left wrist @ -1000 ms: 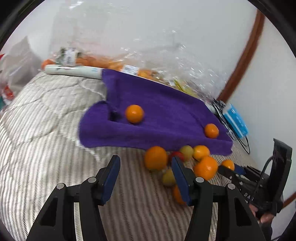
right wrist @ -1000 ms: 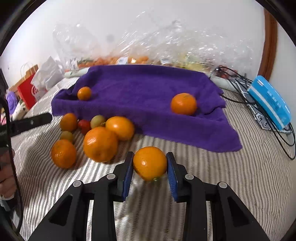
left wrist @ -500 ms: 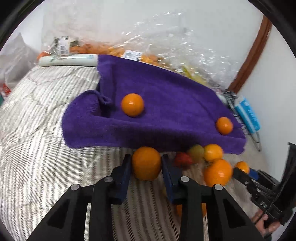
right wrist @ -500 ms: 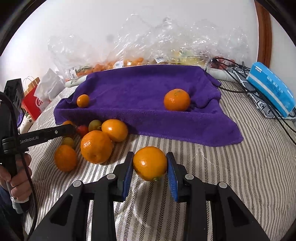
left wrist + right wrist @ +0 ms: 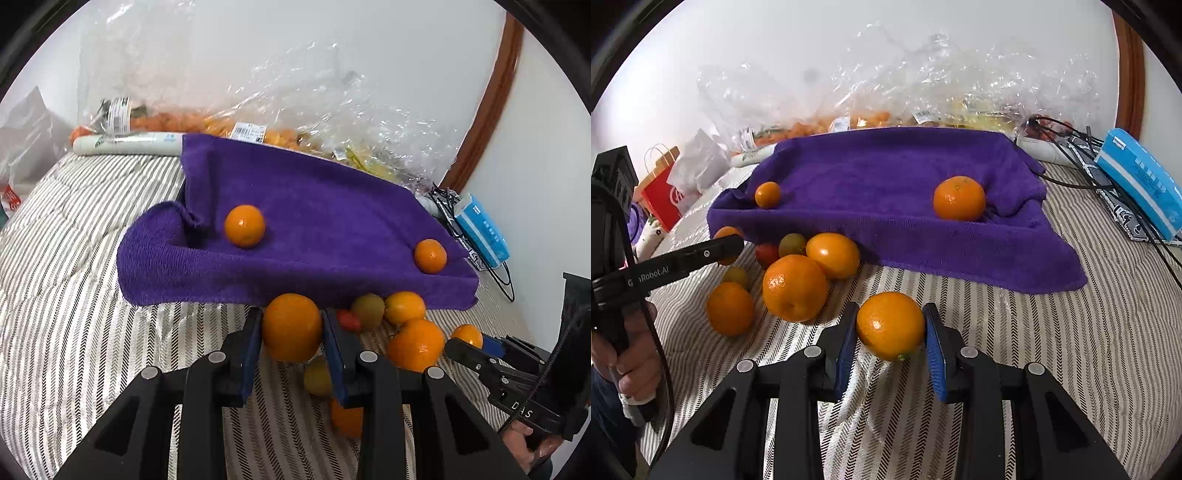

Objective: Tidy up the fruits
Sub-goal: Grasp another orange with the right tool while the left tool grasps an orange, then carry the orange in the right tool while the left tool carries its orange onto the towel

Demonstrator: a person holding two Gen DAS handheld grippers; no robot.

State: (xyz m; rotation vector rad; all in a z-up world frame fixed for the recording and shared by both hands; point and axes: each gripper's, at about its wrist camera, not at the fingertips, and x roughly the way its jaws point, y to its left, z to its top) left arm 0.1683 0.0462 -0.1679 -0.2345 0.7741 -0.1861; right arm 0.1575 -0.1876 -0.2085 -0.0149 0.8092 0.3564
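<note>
An orange (image 5: 291, 326) is pinched between the blue pads of the left gripper (image 5: 291, 332), just short of the purple towel (image 5: 332, 221) ahead. Another orange (image 5: 890, 325) is clamped by the right gripper (image 5: 891, 334); loose fruit (image 5: 794, 288) lies left of its fingers.

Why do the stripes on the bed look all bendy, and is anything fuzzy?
Both wrist views use fisheye lenses, so the striped bedcover curves toward the round black edges. In the left wrist view, the low orange behind the finger is blurry. In the right wrist view, the held orange shows a small white glare spot.
</note>
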